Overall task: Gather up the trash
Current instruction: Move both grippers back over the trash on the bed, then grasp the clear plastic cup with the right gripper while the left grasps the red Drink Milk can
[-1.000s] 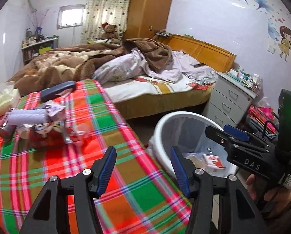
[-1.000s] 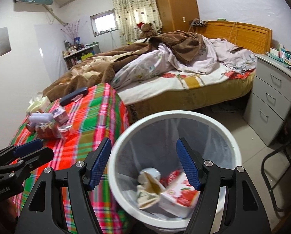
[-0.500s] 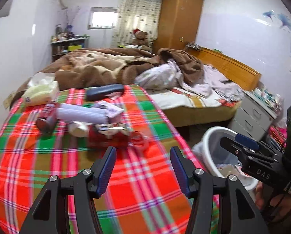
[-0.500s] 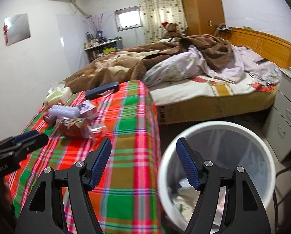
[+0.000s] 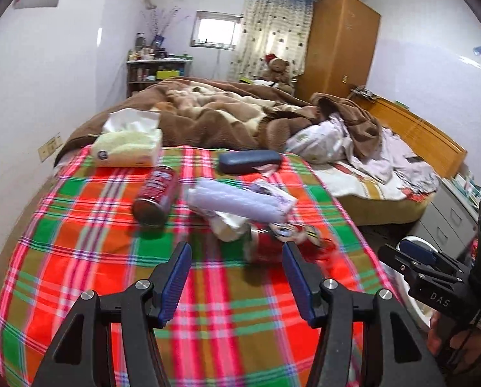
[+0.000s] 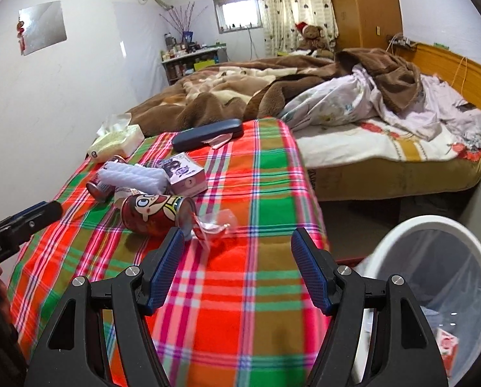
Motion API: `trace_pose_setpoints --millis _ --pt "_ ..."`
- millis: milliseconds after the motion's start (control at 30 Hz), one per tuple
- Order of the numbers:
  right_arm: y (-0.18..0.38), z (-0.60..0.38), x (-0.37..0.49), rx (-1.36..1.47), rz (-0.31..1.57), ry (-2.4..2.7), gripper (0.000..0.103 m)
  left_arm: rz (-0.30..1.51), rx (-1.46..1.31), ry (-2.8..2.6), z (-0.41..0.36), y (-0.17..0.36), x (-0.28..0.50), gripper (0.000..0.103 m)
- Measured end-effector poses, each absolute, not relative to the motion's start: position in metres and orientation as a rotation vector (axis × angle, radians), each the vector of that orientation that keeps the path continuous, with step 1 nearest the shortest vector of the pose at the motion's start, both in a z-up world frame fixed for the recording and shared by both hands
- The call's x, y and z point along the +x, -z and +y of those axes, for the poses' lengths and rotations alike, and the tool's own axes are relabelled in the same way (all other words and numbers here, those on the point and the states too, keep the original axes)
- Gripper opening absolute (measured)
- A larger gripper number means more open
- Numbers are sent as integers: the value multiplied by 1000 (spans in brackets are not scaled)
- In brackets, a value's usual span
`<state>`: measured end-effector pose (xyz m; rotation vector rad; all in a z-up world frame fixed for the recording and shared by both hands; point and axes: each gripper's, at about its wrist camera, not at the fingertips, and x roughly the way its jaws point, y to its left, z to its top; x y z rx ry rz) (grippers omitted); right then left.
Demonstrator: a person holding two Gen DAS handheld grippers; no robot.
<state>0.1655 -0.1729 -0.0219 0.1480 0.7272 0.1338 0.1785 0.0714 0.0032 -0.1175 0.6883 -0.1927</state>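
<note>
The trash is lying in a loose pile on the plaid cloth (image 6: 260, 174): a red cartoon can (image 6: 153, 214) on its side, touching crumpled wrappers. Both the left gripper (image 5: 235, 277) and right gripper (image 6: 237, 272) are hanging released and empty, so a careless grab is risking rolling the can away from the white bin (image 6: 401, 235).

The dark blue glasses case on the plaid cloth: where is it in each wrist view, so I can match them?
Left wrist: glasses case lies upper centre, at the cloth's far edge, right of the tissue pack.
Right wrist: glasses case lies upper centre-left, also at the far edge.
Shared landmark: the teddy bear beside the wardrobe.
</note>
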Motion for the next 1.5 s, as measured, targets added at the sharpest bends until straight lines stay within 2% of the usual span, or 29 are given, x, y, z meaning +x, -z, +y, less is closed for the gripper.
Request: trace_pose_setpoints --millis 400,900,1100,1200,1500 --pt "44 -150 204 176 818 -114 70 724 -135 121 126 17 239 63" --pt "58 -146 222 176 859 -104 70 795 -79 108 139 42 317 65" --pt "62 -143 224 142 871 -90 58 818 -77 109 139 52 330 65" --pt "63 -144 225 137 874 -86 45 831 -84 115 139 57 336 65" --pt "64 -143 223 112 876 -83 44 862 -91 115 138 72 353 65"
